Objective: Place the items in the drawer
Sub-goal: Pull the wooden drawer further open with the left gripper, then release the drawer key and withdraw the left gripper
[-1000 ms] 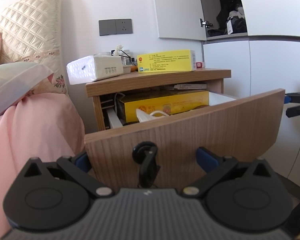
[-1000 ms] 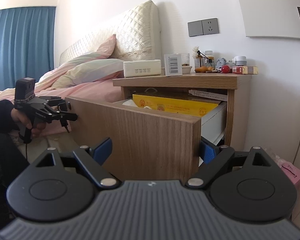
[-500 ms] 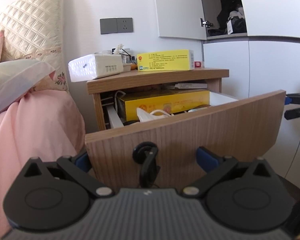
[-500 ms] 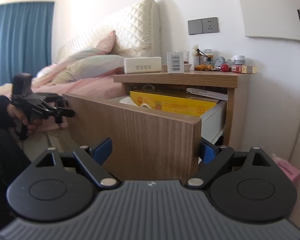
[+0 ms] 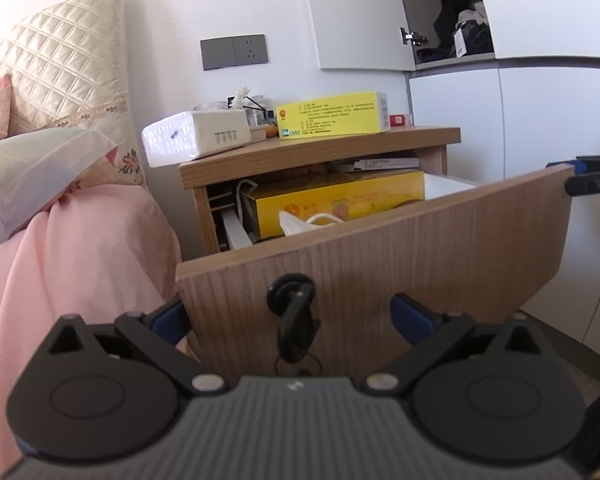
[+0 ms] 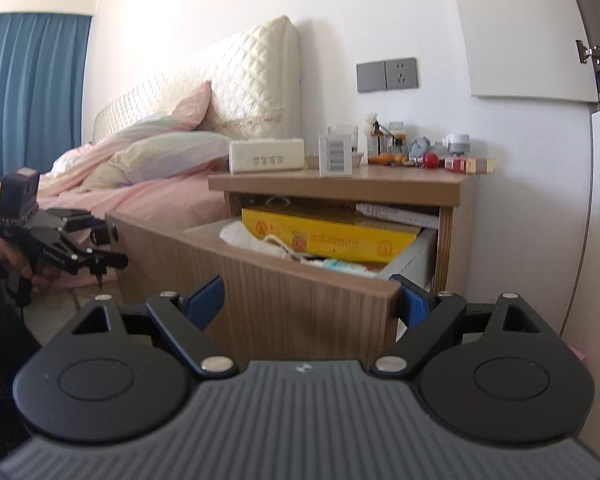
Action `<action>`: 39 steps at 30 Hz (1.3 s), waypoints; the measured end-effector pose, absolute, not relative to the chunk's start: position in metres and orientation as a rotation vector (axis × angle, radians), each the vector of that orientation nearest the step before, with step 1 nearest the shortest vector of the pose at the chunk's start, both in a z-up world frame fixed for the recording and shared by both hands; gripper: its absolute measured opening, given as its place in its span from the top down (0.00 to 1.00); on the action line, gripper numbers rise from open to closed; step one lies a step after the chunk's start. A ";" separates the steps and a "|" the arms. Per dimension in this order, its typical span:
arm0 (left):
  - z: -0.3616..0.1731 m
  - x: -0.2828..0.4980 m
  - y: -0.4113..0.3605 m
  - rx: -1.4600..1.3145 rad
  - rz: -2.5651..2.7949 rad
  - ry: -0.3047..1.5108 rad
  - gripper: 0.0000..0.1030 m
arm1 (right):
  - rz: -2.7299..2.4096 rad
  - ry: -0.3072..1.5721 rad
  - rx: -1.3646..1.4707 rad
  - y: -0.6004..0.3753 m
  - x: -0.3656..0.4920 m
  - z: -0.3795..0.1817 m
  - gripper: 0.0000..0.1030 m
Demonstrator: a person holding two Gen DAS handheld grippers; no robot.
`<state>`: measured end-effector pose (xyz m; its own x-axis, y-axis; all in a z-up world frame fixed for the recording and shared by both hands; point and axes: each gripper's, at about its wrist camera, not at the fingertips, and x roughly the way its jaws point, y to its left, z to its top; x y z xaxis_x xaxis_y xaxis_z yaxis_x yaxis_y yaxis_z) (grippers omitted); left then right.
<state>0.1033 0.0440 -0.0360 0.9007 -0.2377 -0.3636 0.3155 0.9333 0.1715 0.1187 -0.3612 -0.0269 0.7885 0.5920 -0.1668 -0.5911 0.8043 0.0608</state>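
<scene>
Beside the bed, the drawer (image 5: 400, 256) stands pulled out, already crowded. Both the left hand-held gripper (image 5: 290, 316) and right hand-held gripper (image 6: 304, 296) are spread apart, empty. Yellow box (image 5: 332, 118) on the counter (image 5: 320, 152) appears light, rigid cardboard; best gripped across its narrow faces.

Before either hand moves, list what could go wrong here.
1. The drawer already looks crammed: a yellow box and a white bag fill it, so anything added may block closing.
2. Both tongs, left and right, hang open right at the drawer front and could knock it.
3. The nightstand top is crowded; reaching in may topple small items.
</scene>
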 end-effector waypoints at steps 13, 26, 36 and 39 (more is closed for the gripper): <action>-0.023 0.090 0.045 0.198 -0.263 0.280 0.00 | 0.575 0.086 0.059 -0.360 0.113 -0.007 0.13; -0.012 0.086 0.037 0.189 -0.255 0.215 0.00 | 0.570 0.081 0.097 -0.336 0.115 0.005 0.13; 0.000 0.085 0.016 0.167 -0.254 0.172 0.00 | 0.533 0.082 0.121 -0.309 0.126 0.014 0.13; 0.005 0.088 0.009 0.137 -0.259 0.169 0.00 | 0.524 0.085 0.129 -0.301 0.128 0.017 0.13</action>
<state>0.0883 0.0091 0.0053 0.9528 -0.2424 -0.1830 0.2653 0.9575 0.1129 0.1278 -0.3007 0.0166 0.8625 0.5038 -0.0476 -0.4931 0.8580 0.1440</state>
